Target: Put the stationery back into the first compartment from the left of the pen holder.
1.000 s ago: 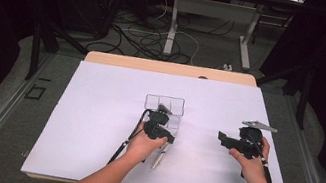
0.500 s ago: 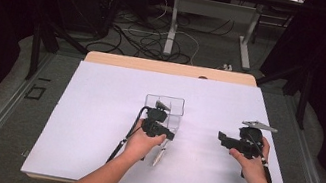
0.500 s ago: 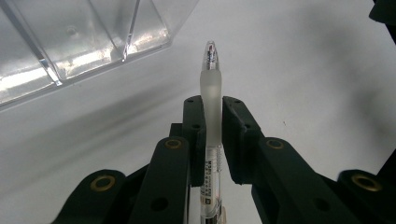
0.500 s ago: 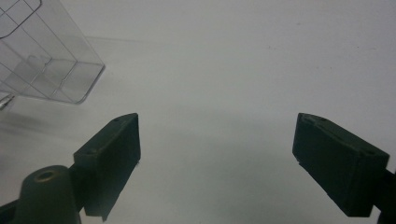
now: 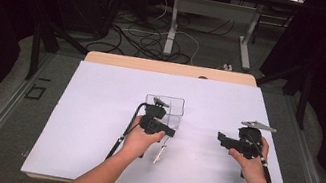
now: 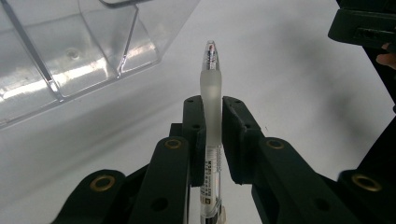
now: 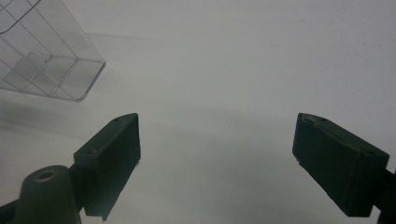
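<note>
My left gripper is shut on a translucent pen, whose tip points out past the jaws toward the white table sheet. In the high view the left gripper sits just in front of a clear plastic compartment box, with the pen showing as a thin pale stick below the hand. The box's corner lies at the upper left of the left gripper view. My right gripper rests to the right, its jaws wide apart over bare sheet, open with nothing between them.
A white sheet covers the table, with a strip of wood at the far edge. The clear box lies up and left of the right jaws. Cables and table legs lie on the floor beyond.
The left gripper with the pen has edged slightly to the left, staying beside the box. The right gripper has kept still.
</note>
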Available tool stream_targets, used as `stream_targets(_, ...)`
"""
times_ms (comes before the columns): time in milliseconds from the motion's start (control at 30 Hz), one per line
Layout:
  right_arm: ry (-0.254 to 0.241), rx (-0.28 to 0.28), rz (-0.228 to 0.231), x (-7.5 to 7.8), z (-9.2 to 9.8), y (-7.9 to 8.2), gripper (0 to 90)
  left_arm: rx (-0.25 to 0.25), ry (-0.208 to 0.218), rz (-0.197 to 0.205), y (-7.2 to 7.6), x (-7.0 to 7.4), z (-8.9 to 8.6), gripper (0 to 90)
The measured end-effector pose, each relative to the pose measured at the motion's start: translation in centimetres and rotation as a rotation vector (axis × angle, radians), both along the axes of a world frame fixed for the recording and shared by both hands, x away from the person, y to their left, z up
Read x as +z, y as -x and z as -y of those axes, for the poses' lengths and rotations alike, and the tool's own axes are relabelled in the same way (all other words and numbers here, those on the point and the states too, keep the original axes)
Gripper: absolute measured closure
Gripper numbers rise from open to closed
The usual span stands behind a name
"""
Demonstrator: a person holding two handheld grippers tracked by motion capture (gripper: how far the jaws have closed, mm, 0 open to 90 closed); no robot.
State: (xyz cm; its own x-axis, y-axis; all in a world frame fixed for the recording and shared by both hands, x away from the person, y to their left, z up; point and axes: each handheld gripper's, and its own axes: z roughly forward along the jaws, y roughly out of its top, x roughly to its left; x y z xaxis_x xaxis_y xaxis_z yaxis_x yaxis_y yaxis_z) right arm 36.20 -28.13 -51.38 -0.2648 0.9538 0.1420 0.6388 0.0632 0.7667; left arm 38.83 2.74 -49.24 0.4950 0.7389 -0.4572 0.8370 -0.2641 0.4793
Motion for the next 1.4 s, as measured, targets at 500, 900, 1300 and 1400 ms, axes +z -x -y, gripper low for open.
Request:
stream_targets(500,-0.006,-0.001,-0.008,-0.2,0.0,-0.1,14.7,-0.006,0.049,0.037,-0.3,1.5,-0.4,80.2)
stream_targets(900,-0.007,0.0,-0.006,-0.2,0.1,-0.1,14.7,0.026,0.085,0.094,-0.5,2.9,-1.3,80.1)
stream_targets(1300,-0.008,-0.003,-0.007,-0.3,0.1,-0.2,14.7,0.047,0.108,0.165,-1.0,4.2,-2.2,80.2)
stream_targets(1400,-0.006,0.004,-0.006,-0.3,0.1,-0.2,14.8,0.063,0.119,0.215,-1.1,4.7,-2.5,80.2)
